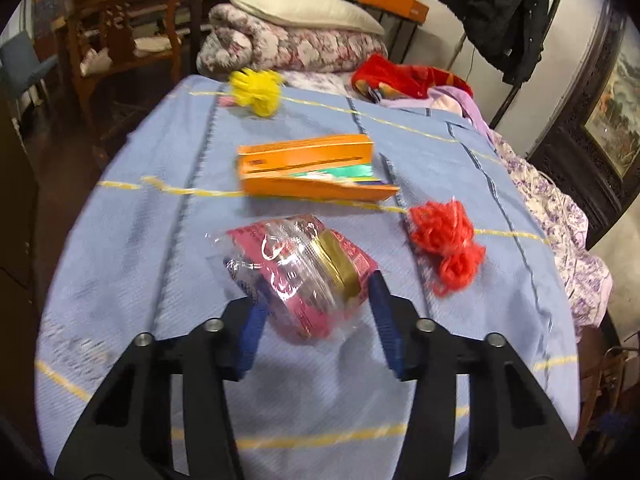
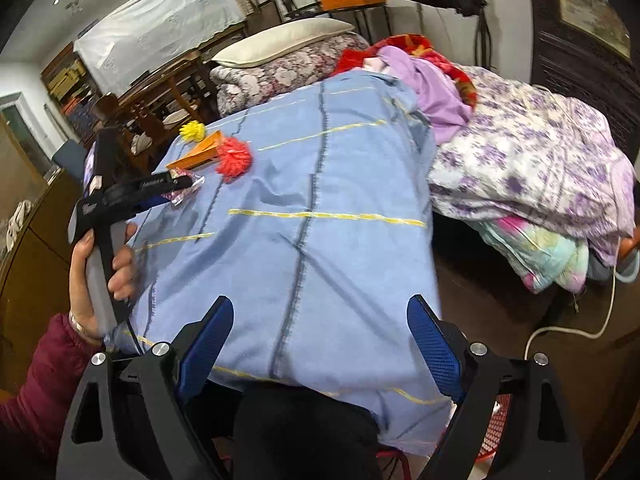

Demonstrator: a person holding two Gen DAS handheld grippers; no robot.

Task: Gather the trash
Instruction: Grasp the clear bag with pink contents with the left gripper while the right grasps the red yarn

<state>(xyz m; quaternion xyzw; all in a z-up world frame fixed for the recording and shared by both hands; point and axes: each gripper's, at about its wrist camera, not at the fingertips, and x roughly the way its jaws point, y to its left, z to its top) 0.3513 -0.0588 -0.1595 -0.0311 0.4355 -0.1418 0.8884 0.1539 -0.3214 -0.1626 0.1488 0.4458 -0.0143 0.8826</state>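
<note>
The left claw (image 1: 314, 300) is clamping a pink snack packet (image 1: 300, 276) in clear wrap over the blue bedspread (image 1: 140, 184), near an orange box (image 1: 312, 168) and a red tuft (image 1: 446, 246). The right claw (image 2: 320, 344) is hanging spread apart, gripping nothing.

A lived-in home bedroom: a pillow (image 1: 304, 10) on folded floral quilts (image 1: 288, 46), wooden chairs (image 1: 120, 36) far left, a dark coat (image 1: 492, 12) hanging far right.
</note>
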